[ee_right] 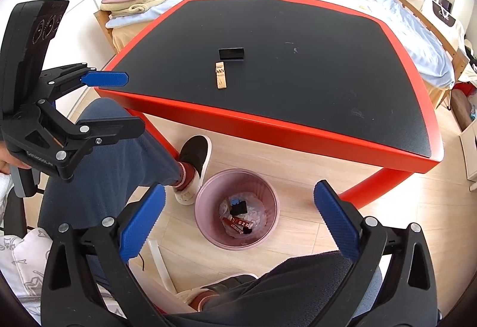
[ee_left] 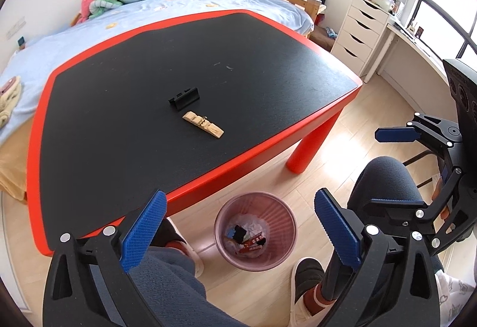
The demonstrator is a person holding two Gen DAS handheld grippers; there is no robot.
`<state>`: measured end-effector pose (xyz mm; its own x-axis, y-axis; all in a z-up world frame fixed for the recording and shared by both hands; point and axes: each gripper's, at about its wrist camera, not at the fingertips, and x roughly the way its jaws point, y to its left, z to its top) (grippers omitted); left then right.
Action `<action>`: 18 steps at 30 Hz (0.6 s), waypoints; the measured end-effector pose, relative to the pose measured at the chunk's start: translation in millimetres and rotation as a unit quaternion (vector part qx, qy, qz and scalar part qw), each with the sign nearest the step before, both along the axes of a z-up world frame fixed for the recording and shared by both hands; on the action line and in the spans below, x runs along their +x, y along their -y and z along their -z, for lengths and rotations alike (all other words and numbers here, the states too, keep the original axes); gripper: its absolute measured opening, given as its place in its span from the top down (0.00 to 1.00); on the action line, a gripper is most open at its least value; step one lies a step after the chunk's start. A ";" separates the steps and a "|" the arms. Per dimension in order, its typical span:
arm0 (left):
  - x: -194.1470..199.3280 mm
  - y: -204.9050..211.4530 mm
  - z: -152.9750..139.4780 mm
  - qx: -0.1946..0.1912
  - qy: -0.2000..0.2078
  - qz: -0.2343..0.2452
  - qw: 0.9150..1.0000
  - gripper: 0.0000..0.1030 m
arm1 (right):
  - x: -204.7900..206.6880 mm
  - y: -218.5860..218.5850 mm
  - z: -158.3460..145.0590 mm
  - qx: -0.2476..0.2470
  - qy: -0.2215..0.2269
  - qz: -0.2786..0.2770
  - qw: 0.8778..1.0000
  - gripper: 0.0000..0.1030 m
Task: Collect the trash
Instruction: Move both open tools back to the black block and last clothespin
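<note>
A pink trash bin (ee_left: 255, 237) stands on the floor in front of the table and holds a red wrapper (ee_left: 252, 245), a black clip and crumpled paper; it also shows in the right wrist view (ee_right: 237, 210). On the black table top (ee_left: 149, 118) lie a wooden clothespin (ee_left: 203, 124) and a black plastic piece (ee_left: 183, 99), also seen in the right wrist view as the clothespin (ee_right: 220, 76) and the black piece (ee_right: 231, 54). My left gripper (ee_left: 238, 234) is open and empty above the bin. My right gripper (ee_right: 238, 225) is open and empty above the bin.
The red-rimmed table (ee_right: 298, 130) stands before a bed (ee_left: 179, 5) with plush toys. A white drawer unit (ee_left: 360, 32) is at the right. The person's legs and slippered feet (ee_right: 193, 160) sit beside the bin. The right gripper shows in the left wrist view (ee_left: 396, 166).
</note>
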<state>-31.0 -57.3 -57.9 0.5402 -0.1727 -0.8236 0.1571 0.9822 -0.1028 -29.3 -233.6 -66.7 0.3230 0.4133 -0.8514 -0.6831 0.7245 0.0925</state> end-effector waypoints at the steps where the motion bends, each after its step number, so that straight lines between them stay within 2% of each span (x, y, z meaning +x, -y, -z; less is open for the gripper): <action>1: 0.5 -0.5 -0.4 -0.001 0.001 0.000 1.000 0.07 | 0.0 -0.8 -0.1 0.000 0.000 -0.001 1.000 0.05; 9: 9.4 -13.0 -2.1 -0.008 0.004 -0.009 1.000 0.07 | 6.1 -12.2 -0.1 0.003 -0.002 -0.010 1.000 0.04; 18: 40.8 -38.0 -8.3 -0.007 0.010 -0.012 1.000 0.07 | 28.5 -38.4 -10.9 0.020 0.005 -0.027 0.999 0.04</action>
<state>9.8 -19.3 -49.6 0.5604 -0.1710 -0.8103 0.1366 0.9841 -0.1132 -0.8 -195.2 -55.8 0.3073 0.4643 -0.8307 -0.7218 0.6825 0.1145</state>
